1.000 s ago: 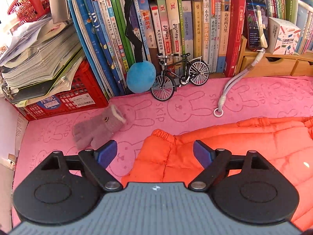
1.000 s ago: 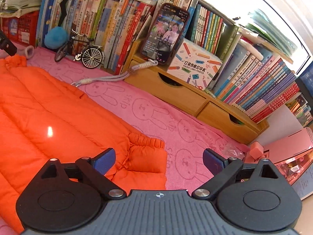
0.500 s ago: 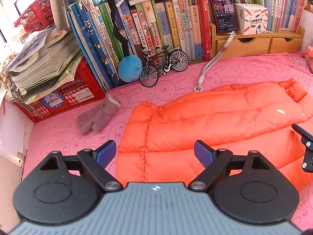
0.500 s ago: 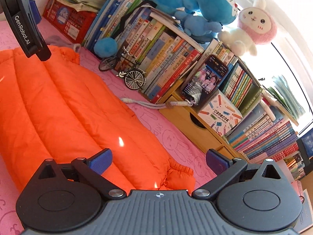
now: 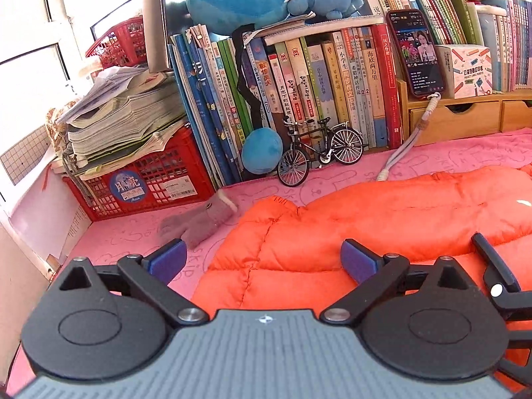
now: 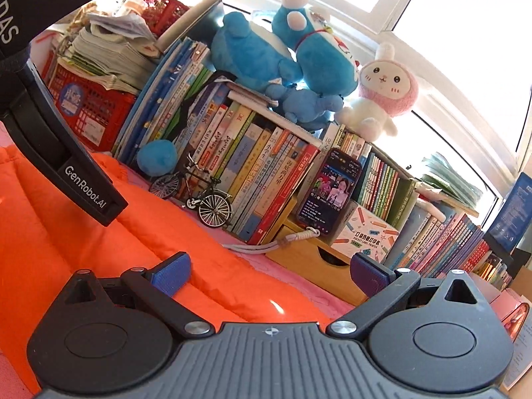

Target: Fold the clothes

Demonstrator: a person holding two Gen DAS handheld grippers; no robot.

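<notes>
The left gripper (image 5: 261, 259) and right gripper (image 6: 269, 274) both hang with jaws spread, empty, over one orange puffer jacket (image 5: 382, 219) directly beneath. One grey glove (image 5: 196, 221) lies ahead-left; one toy bicycle (image 5: 321, 151) stands beyond.

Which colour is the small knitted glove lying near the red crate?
Greyish mauve knitted glove; it shows best in the left wrist view.
</notes>
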